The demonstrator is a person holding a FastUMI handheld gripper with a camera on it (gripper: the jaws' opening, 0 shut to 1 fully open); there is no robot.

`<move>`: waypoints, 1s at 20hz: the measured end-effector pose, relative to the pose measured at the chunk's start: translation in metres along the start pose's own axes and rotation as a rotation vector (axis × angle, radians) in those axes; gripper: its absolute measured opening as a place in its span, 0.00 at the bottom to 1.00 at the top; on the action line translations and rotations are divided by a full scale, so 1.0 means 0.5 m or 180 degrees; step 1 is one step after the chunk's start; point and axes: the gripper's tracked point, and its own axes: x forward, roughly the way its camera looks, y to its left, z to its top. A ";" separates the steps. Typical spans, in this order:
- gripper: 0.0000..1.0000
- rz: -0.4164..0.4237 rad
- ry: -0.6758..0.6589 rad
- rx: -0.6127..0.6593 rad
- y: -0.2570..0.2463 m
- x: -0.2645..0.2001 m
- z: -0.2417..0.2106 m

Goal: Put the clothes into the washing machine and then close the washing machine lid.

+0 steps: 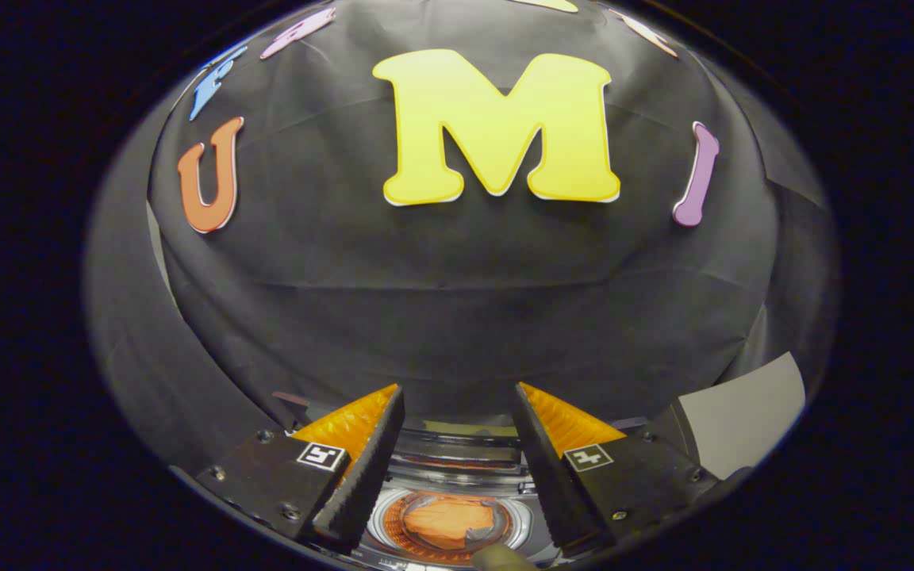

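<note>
Hovering above the washing machine [457, 456], the gripper [457, 444] has its fingers spread wide with nothing between them. Going left to right: the left finger [362, 468], then, in the gap and well below, the machine's round drum opening [451, 523] with an orange garment [449, 523] lying crumpled inside it, then the right finger [544, 468], and past that a pale grey panel [743, 412], perhaps the raised lid, though I cannot tell for sure. The garment looks light, soft and limp; it would sag if lifted, so a raised fold near its middle offers the surest pinch. With clothes apparently inside, closing the lid seems next.
</note>
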 end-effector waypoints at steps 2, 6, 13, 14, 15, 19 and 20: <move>0.86 -0.0092 0.0075 0.0008 -0.009 0.031 -0.004; 0.86 -0.0185 0.0248 0.0083 -0.013 0.071 -0.030; 0.89 -0.0216 0.0065 0.0141 -0.012 0.077 -0.050; 0.89 -0.0217 0.0010 0.0122 -0.013 0.076 -0.048; 0.89 -0.0210 -0.0049 0.0113 -0.012 0.075 -0.048; 0.89 -0.0161 -0.0290 0.0033 -0.008 0.064 -0.053; 0.89 -0.0153 -0.0331 0.0007 -0.008 0.059 -0.057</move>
